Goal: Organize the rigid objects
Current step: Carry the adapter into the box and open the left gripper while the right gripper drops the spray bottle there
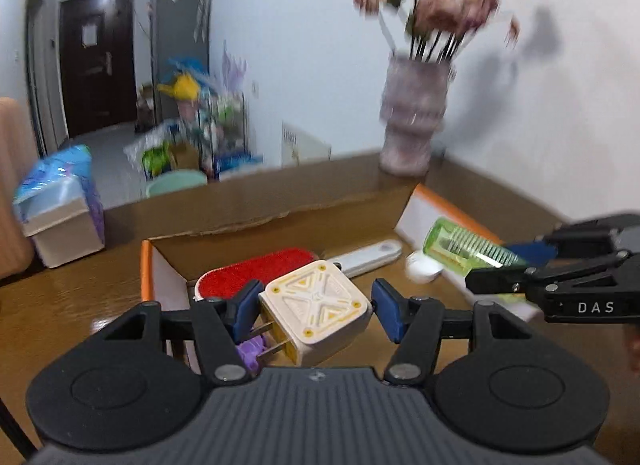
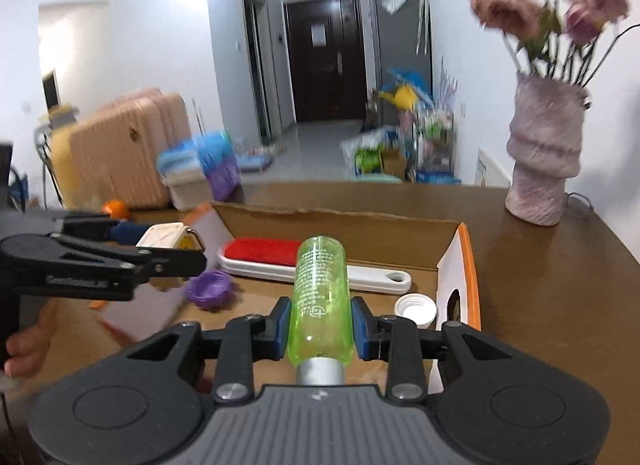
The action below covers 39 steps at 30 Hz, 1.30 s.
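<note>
box (image 2: pixel 456 265) on table (image 2: pixel 560 265) | brush (image 2: pixel 280 261), cap (image 2: pixel 414 307) inside box; vase (image 2: pixel 544 157) right-behind box

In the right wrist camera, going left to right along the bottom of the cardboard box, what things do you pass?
Purple cup-shaped item → red lint brush → green bottle held in the right gripper → white cap.

Both wrist cams sit low, close over the desk (image 1: pixel 60 305), facing the far door; both share the cardboard box (image 1: pixel 280 201) and vase (image 2: pixel 544 153).
</note>
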Available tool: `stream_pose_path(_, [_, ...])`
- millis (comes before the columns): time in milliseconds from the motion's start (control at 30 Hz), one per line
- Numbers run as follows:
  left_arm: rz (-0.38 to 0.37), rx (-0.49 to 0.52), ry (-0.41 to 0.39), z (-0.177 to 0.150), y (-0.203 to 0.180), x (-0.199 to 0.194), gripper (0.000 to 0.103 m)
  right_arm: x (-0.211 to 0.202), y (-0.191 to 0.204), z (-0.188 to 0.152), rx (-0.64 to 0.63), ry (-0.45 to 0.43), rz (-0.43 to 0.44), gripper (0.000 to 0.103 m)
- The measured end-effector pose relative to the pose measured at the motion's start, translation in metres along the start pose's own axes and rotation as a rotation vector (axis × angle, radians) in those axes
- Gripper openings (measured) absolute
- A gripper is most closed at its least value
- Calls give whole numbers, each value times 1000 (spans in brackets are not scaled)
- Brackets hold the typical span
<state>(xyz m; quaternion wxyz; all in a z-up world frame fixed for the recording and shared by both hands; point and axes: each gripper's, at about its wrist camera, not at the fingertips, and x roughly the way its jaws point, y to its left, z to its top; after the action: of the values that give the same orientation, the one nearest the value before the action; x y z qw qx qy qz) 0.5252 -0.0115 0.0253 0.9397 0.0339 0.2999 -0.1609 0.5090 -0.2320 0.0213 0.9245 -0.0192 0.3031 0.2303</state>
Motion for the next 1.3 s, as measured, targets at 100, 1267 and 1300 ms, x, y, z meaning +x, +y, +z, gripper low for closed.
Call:
stream_pose_path(100, [4,25,71,11,8,37,61,33,-3,10,-55,65,-55,30])
stream_pose_path(1267, [108,-39,-118,15,15,-105,87,-51,45,26,-127,-7,-152,38])
stream_pose_path(1300, [113,-36,-133,14,12,-117,88,-60,50,25,-130,-16,-150,38])
